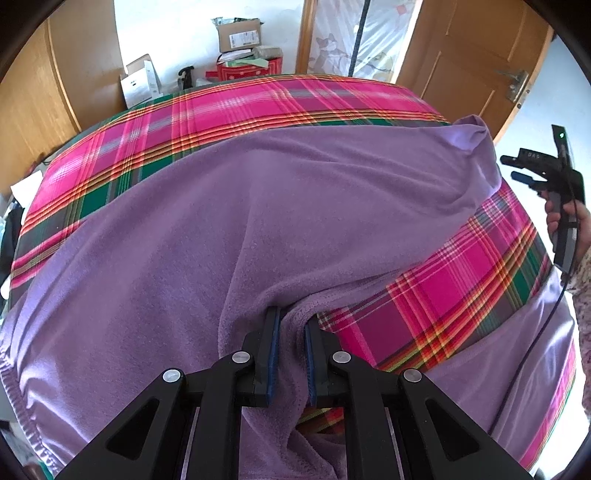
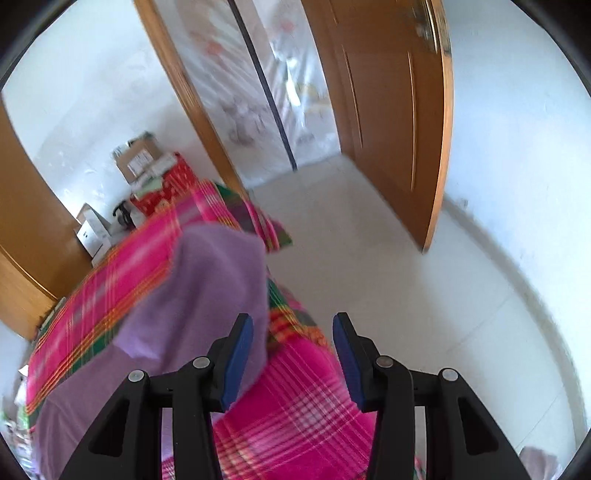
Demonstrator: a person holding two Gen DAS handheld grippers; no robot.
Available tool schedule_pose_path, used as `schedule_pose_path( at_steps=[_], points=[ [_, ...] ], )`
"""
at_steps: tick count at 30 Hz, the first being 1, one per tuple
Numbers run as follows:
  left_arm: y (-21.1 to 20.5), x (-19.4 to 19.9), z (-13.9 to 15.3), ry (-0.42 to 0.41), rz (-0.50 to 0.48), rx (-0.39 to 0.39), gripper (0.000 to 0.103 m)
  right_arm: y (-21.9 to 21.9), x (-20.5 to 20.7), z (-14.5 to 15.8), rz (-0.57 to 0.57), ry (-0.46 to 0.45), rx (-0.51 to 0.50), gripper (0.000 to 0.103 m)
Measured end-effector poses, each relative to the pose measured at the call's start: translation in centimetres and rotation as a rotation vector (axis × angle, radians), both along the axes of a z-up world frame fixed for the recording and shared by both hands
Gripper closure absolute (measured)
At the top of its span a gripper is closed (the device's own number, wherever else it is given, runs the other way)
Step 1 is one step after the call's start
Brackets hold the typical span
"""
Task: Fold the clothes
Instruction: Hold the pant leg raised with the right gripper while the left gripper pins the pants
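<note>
Your left gripper (image 1: 291, 325) is clenched on a bunched fold of the purple fleece garment (image 1: 229, 221), its 2 blue-padded jaws pressing the fabric between them near the garment's stitched hem. The garment lies spread across the bed (image 1: 240, 103), over a pink, green and orange plaid cover, with 1 far corner (image 1: 476, 136) raised in a loose peak toward the bed's right edge. Your right gripper (image 2: 293, 350) stands with its jaws released and nothing between them; in its own view, which is blurred, it hangs over the plaid cover just beside the edge of the purple fleece, and its left finger (image 2: 236, 358) overlaps the cloth in the picture, though you cannot tell whether it touches. From the left wrist view you see that same right gripper (image 1: 517, 168) held in your right hand (image 1: 561, 221) off the bed's right side, apart from the raised corner. Beyond the bed stand cardboard boxes (image 1: 240, 35), a red box (image 1: 247, 68) and a white box (image 1: 140, 79) against the wall, with a wooden door (image 1: 465, 55) open on the right.
</note>
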State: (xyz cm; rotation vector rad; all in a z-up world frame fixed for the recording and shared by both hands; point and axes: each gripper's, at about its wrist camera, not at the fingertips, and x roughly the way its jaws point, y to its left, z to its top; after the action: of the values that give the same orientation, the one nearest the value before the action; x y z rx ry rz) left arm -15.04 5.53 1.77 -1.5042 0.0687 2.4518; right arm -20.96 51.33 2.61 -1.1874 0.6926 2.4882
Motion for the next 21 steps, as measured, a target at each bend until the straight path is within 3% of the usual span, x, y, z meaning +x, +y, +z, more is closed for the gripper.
schedule_pose_path(
  at_steps=[6,8,10,11,12,21],
  points=[
    [0.0,-0.3,0.0,-0.006,0.006,-0.003,0.091,-1.4,-1.2,-1.0,0.080,0.024,0.022,0.057],
    [0.1,-0.3,0.0,-0.007,0.007,-0.004,0.091,-1.8,-1.5,-1.3,0.077,0.012,0.043,0.062],
    [0.3,-0.4,0.0,-0.006,0.006,-0.009,0.091,-1.9,-1.3,-1.3,0.067,0.026,0.048,0.076],
    [0.3,-0.4,0.0,-0.005,0.006,-0.008,0.091,-1.9,-1.4,-1.2,0.072,0.035,0.043,0.091],
    [0.2,-0.5,-0.1,-0.005,0.007,-0.007,0.091,-2.1,-1.5,-1.1,0.084,0.040,0.037,0.097],
    [0.2,0.0,0.3,0.009,0.007,0.014,0.092,-2.7,0.5,4.3,0.041,0.127,0.160,0.099]
  ],
)
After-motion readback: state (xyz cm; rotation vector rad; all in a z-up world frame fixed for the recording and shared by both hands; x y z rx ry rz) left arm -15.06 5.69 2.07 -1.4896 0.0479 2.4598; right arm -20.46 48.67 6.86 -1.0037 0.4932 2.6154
